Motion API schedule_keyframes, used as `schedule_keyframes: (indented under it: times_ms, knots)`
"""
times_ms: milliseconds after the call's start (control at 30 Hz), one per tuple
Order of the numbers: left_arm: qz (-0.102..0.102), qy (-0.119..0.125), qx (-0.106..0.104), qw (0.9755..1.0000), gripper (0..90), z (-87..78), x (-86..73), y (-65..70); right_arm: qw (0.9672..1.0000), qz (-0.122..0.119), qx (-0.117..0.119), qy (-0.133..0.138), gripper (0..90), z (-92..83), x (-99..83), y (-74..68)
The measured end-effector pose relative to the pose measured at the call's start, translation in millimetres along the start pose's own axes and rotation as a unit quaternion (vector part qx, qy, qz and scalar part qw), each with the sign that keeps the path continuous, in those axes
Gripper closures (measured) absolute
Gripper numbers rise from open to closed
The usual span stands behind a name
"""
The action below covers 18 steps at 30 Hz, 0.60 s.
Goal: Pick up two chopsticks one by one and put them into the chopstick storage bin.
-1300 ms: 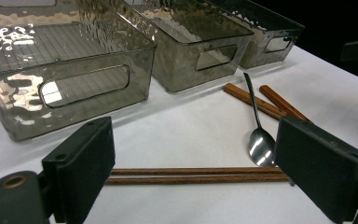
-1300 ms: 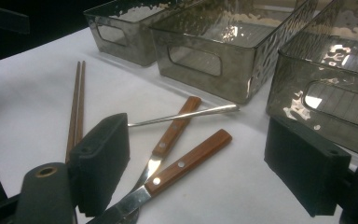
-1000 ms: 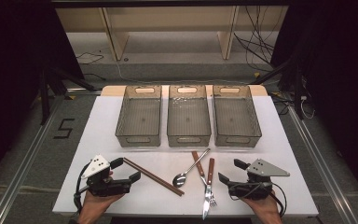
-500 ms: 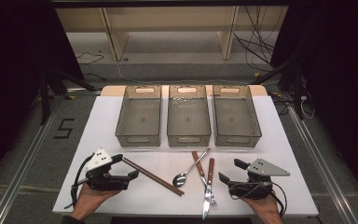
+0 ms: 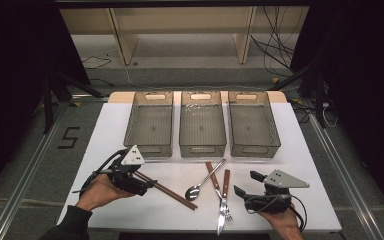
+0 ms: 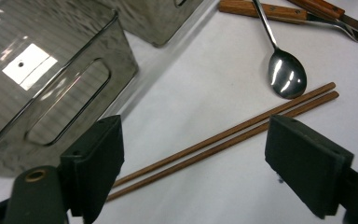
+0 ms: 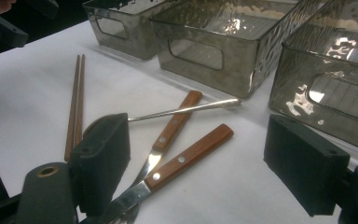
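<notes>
left tool (image 5: 151, 184) closing, open over 2 chopsticks (image 6: 223, 140).

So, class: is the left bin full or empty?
Empty. The left bin shows its bare ribbed floor; the chopsticks lie outside it on the table.

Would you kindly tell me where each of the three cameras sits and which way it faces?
High view: above the person's side, looking forward and down on the table; both forearms, left gripper and right gripper show.
Left gripper view: rides that gripper, looking between its open jaws at the chopsticks.
Right gripper view: looks past its open jaws at the fork and knife.
All three share the chopsticks and spoon.
</notes>
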<state>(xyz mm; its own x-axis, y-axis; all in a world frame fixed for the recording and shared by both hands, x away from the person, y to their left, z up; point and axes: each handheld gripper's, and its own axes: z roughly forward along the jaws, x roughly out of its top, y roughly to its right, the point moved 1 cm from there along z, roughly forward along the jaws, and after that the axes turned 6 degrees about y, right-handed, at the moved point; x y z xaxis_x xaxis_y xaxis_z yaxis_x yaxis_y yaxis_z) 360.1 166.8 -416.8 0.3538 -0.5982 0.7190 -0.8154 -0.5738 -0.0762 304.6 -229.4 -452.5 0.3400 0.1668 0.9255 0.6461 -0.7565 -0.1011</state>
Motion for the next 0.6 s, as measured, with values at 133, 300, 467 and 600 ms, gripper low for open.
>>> schedule_keyframes:
  times_ms: [133,300,467,600]
  knots:
    - [0.025,-0.024,-0.019,0.9992,23.7,13.6,6.6,0.5,1.0000,0.001,0.002,0.000,23.3,0.8,0.0,-0.1]
    - [0.051,-0.054,-0.045,0.9963,28.1,30.1,10.9,-0.4,1.0000,0.000,0.003,-0.003,23.4,1.2,-0.2,0.3]
    - [0.071,-0.082,-0.064,0.9921,31.2,44.0,12.1,-0.7,1.0000,0.000,0.005,-0.004,23.4,1.6,-0.3,0.0]
    - [0.091,-0.102,-0.073,0.9879,33.7,53.1,12.1,-1.0,1.0000,0.000,0.007,-0.005,23.4,2.1,-0.5,-0.1]
